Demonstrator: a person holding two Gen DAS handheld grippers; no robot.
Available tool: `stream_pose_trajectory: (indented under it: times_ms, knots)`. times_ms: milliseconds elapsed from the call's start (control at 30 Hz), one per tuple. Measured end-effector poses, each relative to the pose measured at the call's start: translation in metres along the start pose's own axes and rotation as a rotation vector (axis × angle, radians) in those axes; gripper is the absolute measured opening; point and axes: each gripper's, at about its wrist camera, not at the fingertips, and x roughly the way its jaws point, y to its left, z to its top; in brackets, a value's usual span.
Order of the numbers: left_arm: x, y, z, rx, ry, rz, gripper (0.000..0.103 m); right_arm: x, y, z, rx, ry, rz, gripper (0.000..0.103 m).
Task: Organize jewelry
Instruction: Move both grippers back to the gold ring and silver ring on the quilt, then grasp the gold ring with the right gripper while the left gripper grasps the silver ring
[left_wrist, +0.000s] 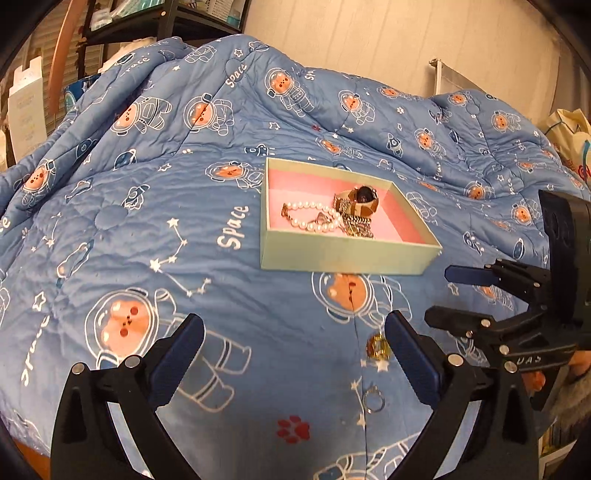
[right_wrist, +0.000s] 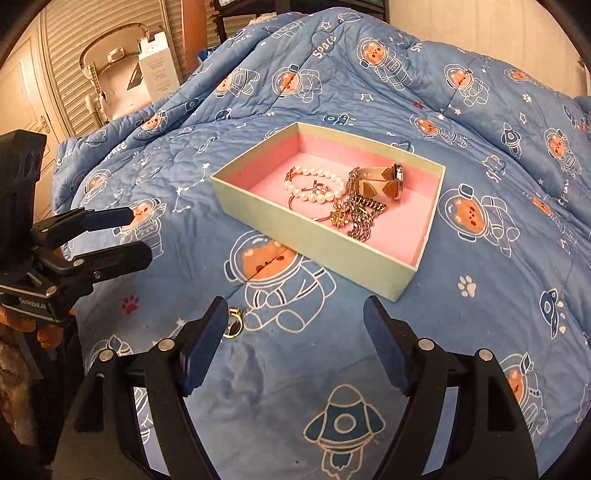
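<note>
1. landmark: green box (left_wrist: 347, 254) w/ pink lining, resting on the blue quilt (left_wrist: 184, 229). all positions below are ref'd to this box.
2. inside box: pearl bracelet (right_wrist: 314, 184), watch (right_wrist: 384, 182), gold chain (right_wrist: 354, 218), small ring-like piece mid-bracelet. these count as sorted already.
3. outside box, on quilt, camera side of the box's near wall: gold ring (left_wrist: 377, 346) closer to the box, silver ring (left_wrist: 373, 400) further out from it. both loose, lying roughly flat; no long axis to align to.
4. left gripper (left_wrist: 295, 343): jaws spread wide, holding nothing. gold ring sits just inside its right pad (left_wrist: 410, 354), almost touching; silver ring lies between the jaws, further back toward the camera.
5. right gripper (right_wrist: 295, 325): jaws spread wide, holding nothing. gold ring (right_wrist: 232, 325) lies just outside its left pad (right_wrist: 207, 339), not between the jaws.
6. judgement: left hand is better placed for both rings. next move likely needs a small shift right to centre the gold ring, then descend & close. risk: thin ring on soft quilt may sink or slip off the pads.
7. progress est.: most pcs boxed; two rings remain.
</note>
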Motion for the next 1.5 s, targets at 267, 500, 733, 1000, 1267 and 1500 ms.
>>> stream_pose_trajectory:
  times_ms: [267, 500, 733, 1000, 1267, 1500]
  knots:
    - [-0.014, -0.030, -0.038, 0.100, 0.008, 0.018, 0.096, -0.007, 0.006, -0.033, 0.011, 0.001, -0.014, 0.075]
    - [-0.009, -0.060, -0.060, 0.191, 0.008, 0.036, 0.077, -0.011, 0.011, -0.054, 0.005, 0.004, -0.011, 0.075]
    - [0.012, -0.068, -0.060, 0.222, 0.058, 0.016, 0.048, -0.013, 0.009, -0.061, 0.006, 0.006, -0.018, 0.075]
    - [0.021, -0.067, -0.062, 0.217, 0.077, -0.003, 0.020, -0.011, 0.011, -0.048, -0.027, 0.001, 0.012, 0.075]
    - [0.013, -0.051, -0.061, 0.149, 0.064, -0.010, 0.019, 0.014, 0.032, -0.036, -0.137, 0.037, 0.070, 0.057]
    - [0.008, -0.035, -0.059, 0.107, 0.051, 0.028, 0.019, 0.038, 0.044, -0.025, -0.203, 0.065, 0.096, 0.046]
